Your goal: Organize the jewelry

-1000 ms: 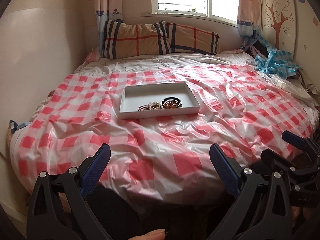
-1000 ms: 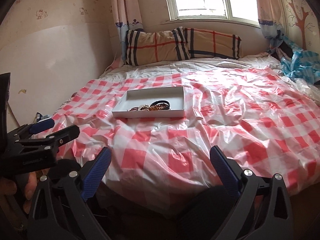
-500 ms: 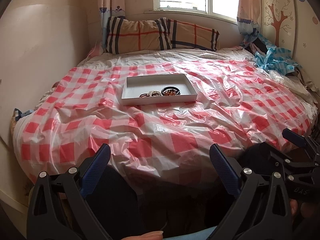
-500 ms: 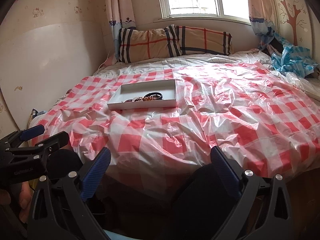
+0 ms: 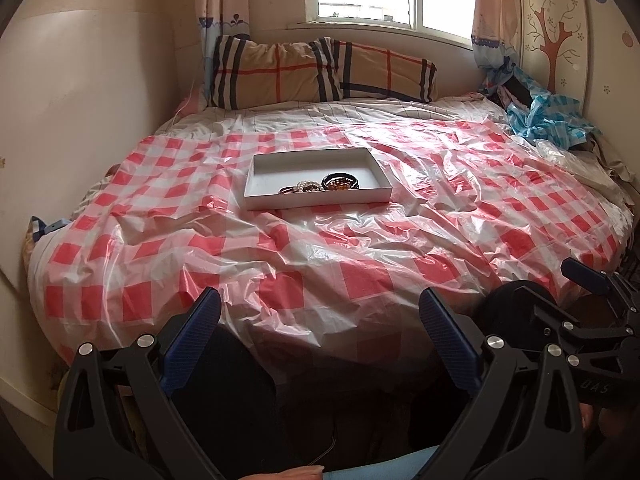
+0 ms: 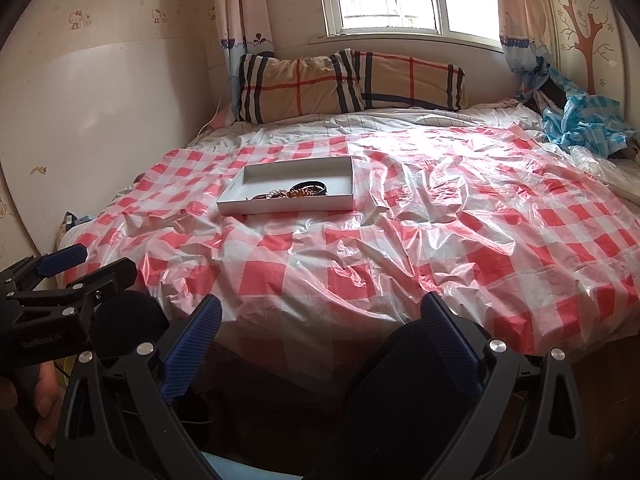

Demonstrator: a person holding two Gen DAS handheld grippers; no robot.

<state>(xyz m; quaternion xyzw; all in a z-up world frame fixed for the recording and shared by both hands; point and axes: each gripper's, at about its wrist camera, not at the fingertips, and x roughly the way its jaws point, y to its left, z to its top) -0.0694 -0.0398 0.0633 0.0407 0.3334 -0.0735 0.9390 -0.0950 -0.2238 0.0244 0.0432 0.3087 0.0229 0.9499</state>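
A shallow white tray (image 5: 316, 199) (image 6: 286, 204) lies on the red-checked plastic sheet in the middle of the bed. Inside it sit a black bangle (image 5: 340, 179) (image 6: 310, 186), an amber bead bracelet (image 5: 338, 187) and a pearl string (image 5: 302, 187) (image 6: 278, 193), bunched near its front wall. My left gripper (image 5: 318, 334) hangs open well short of the bed's near edge, with nothing between its fingers. The right gripper (image 6: 320, 334) is likewise open and empty, far back from the tray. Each gripper shows at the edge of the other's view.
Two plaid pillows (image 5: 320, 70) lean under the window at the head of the bed. A crumpled blue checked cloth (image 5: 544, 120) lies at the far right corner. The wall (image 5: 80, 100) runs close along the bed's left side. A person's dark knees fill the bottom of both views.
Both grippers have drawn back and risen from the bed, so the tray looks smaller and farther. Both stay open and empty.
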